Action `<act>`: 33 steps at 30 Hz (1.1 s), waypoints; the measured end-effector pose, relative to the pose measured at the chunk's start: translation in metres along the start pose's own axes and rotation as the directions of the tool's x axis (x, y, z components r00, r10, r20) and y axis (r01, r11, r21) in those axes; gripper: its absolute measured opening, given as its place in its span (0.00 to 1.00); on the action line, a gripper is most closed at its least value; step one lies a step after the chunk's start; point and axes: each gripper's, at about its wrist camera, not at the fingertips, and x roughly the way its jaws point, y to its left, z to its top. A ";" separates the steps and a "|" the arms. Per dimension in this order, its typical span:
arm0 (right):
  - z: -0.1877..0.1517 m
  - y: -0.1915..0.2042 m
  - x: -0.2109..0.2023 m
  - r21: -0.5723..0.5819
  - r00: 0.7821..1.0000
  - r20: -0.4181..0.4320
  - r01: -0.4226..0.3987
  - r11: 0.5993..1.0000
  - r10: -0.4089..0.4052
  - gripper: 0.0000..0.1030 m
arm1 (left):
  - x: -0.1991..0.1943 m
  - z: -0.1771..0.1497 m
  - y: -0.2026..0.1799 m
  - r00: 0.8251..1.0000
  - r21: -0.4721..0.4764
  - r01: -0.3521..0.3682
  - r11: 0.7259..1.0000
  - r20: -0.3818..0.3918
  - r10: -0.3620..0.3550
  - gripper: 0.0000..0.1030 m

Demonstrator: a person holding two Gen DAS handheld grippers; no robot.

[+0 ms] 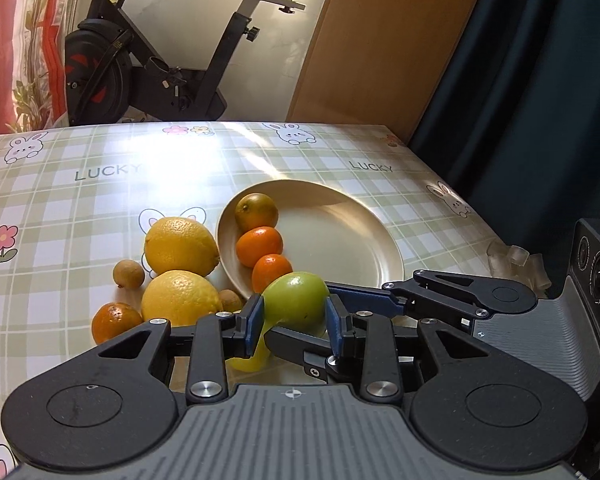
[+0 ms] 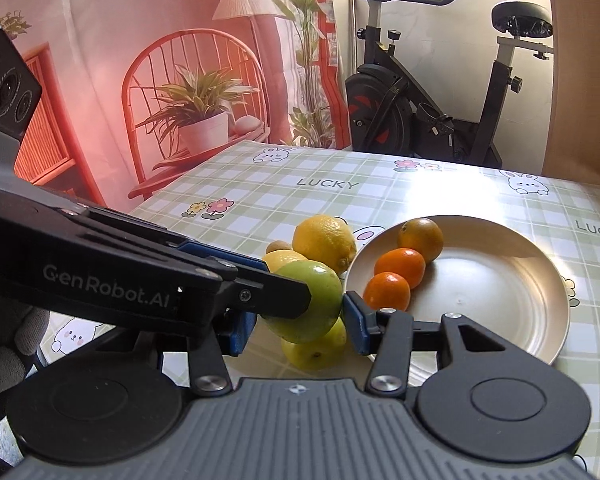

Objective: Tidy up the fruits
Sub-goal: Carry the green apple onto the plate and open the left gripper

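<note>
We have three orange fruits already on the plate ahead. Both grippers meet at one green fruit: our left gripper pinches it between its blue pads, while our right gripper straddles it, though whether that one grips we cannot tell. Lemons and small fruits wait left of the plate.

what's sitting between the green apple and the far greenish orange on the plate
Two small oranges in a row along the plate rim, seen in both wrist views. The green apple sits between the left gripper fingers.
</note>
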 end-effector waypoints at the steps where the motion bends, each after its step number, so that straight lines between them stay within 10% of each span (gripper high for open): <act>1: -0.001 -0.004 -0.003 0.007 1.000 0.001 0.009 1.000 -0.009 0.48 | 0.004 0.002 -0.004 1.000 0.011 0.002 1.000 -0.008 -0.002 0.33; 8: -0.007 -0.028 -0.016 0.057 0.999 0.018 0.028 0.998 -0.029 0.38 | 0.026 0.007 -0.037 1.000 0.125 0.014 0.992 -0.002 -0.014 0.32; 33: -0.015 -0.070 -0.006 0.183 0.997 0.004 0.079 0.980 -0.081 0.42 | 0.044 0.026 -0.017 1.000 0.040 -0.013 0.999 -0.010 0.014 0.33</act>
